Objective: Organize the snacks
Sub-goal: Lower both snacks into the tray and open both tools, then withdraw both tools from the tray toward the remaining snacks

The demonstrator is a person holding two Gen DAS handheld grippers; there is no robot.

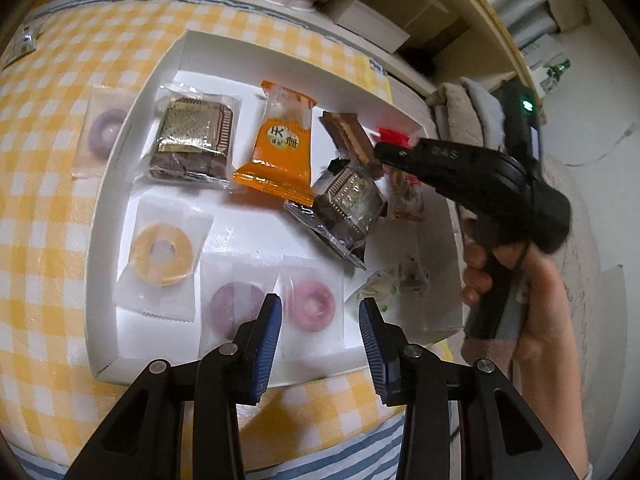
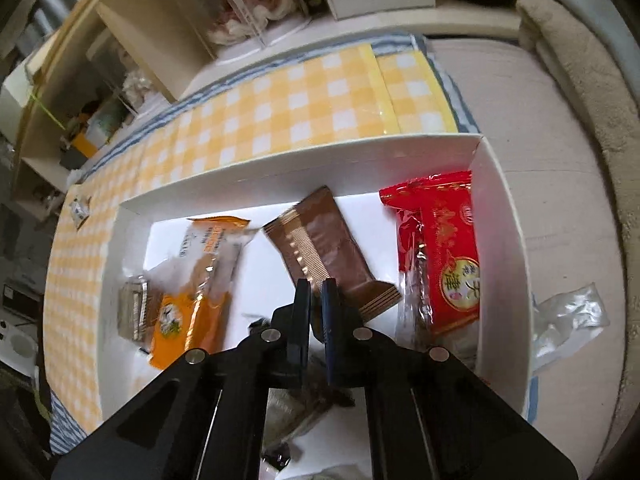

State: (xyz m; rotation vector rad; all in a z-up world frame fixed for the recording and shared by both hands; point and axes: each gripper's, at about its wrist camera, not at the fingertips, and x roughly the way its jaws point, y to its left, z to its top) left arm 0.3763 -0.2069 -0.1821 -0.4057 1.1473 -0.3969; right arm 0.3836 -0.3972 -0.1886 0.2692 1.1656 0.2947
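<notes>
It looked like a home room: a yellow checked cloth (image 2: 304,104) covered the tabletop, cream open shelves (image 2: 132,40) at twelve o'clock held household clutter and a clear jar (image 2: 240,4), and folded towels (image 2: 576,60) lay at two o'clock.

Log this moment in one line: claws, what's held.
left claw: open, above pink ring candy | right claw: shut on brown wafer bar | tray: white, snacks inside
</notes>
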